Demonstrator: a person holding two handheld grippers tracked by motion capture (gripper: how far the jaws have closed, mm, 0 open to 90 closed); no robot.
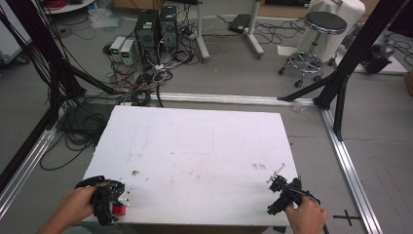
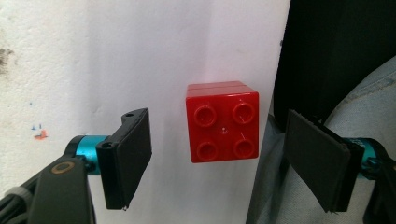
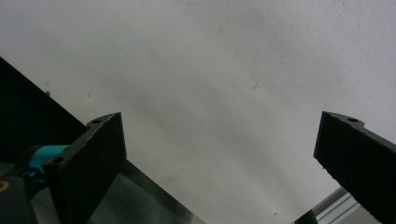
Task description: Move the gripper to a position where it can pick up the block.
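Observation:
A red four-stud brick (image 2: pixel 222 122) lies on the white table (image 1: pixel 195 156) right at its near edge; the high view shows the brick (image 1: pixel 119 209) at the near left corner. My left gripper (image 2: pixel 219 161) hangs above it, open, its jaws wide on either side of the brick without touching it. In the high view a hand holds the left gripper (image 1: pixel 108 201) over that corner. My right gripper (image 3: pixel 219 158) is open with nothing between its jaws, over the bare table top. The high view has the right gripper (image 1: pixel 282 192) at the near right corner.
The white table top (image 3: pixel 224 70) carries a few small stains. A trouser leg (image 2: pixel 327 121) sits just past the near edge. Black frame posts (image 1: pixel 341 73), aluminium floor rails, cables, computer towers (image 1: pixel 156 29) and a stool (image 1: pixel 316 34) stand beyond the table.

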